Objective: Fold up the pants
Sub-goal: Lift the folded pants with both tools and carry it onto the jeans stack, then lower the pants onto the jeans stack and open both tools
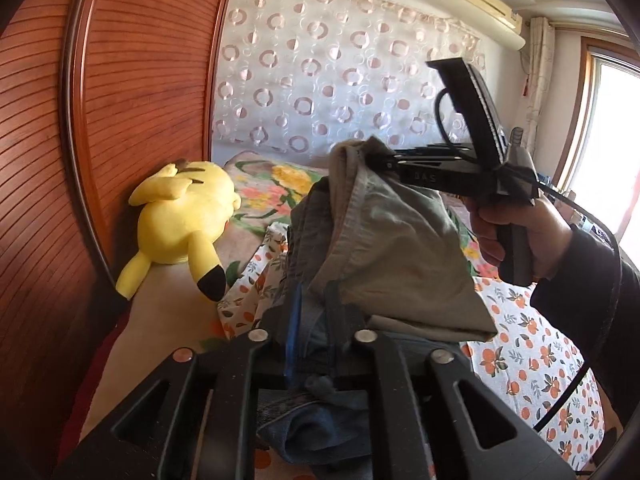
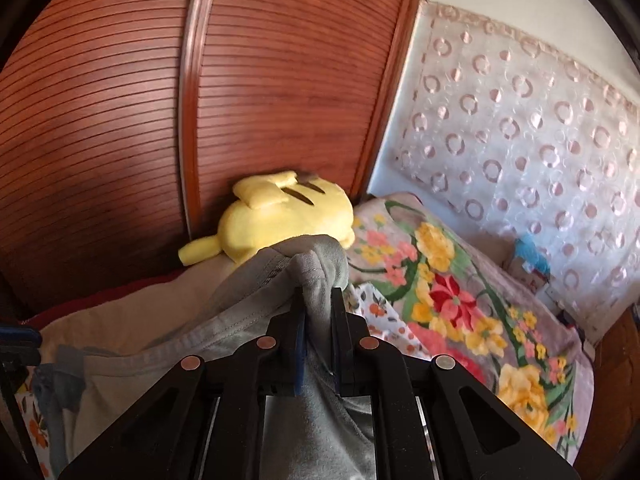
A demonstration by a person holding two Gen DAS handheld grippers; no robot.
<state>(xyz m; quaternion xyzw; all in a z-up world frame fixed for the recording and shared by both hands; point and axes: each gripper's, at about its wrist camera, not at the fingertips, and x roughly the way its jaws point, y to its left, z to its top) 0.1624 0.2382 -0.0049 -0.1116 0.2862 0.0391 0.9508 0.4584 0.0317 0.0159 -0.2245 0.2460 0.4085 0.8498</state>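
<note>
A: Bedroom, daylight. We see a yellow plush toy (image 1: 180,216) lying on the bed against a slatted wooden wardrobe door (image 1: 120,100), with a flowered blanket (image 2: 460,300) beside it and an orange-print sheet (image 1: 532,352) spread nearer to us. A circle-patterned curtain (image 1: 320,72) hangs behind the bed.

B: And in the way? From the left wrist, the lifted pants (image 1: 384,248) fill the centre, hiding much of the blanket and the bed beyond.

A: That same view gives us what the right wrist cannot: the air conditioner (image 1: 484,8) high on the wall, a bright window (image 1: 612,140) at the right edge, and the person's right hand (image 1: 520,236) gripping the handle of the right gripper (image 1: 374,155), cable trailing from it.

B: The right wrist view, in turn, shows us more of the blanket's red and yellow flowers, and something blue (image 2: 530,256) at the curtain's foot that we cannot identify.

A: The claws. We see the left gripper (image 1: 316,320) closed tight on a bunched fold of the pants, denim-blue cloth squeezed between its fingers.

B: The right gripper is likewise pinched together on grey-green fabric, with no gap showing beside the cloth.

A: So the pants hang in the air between the two grippers, raised above the bed, stretched from one clamp to the other.
</note>
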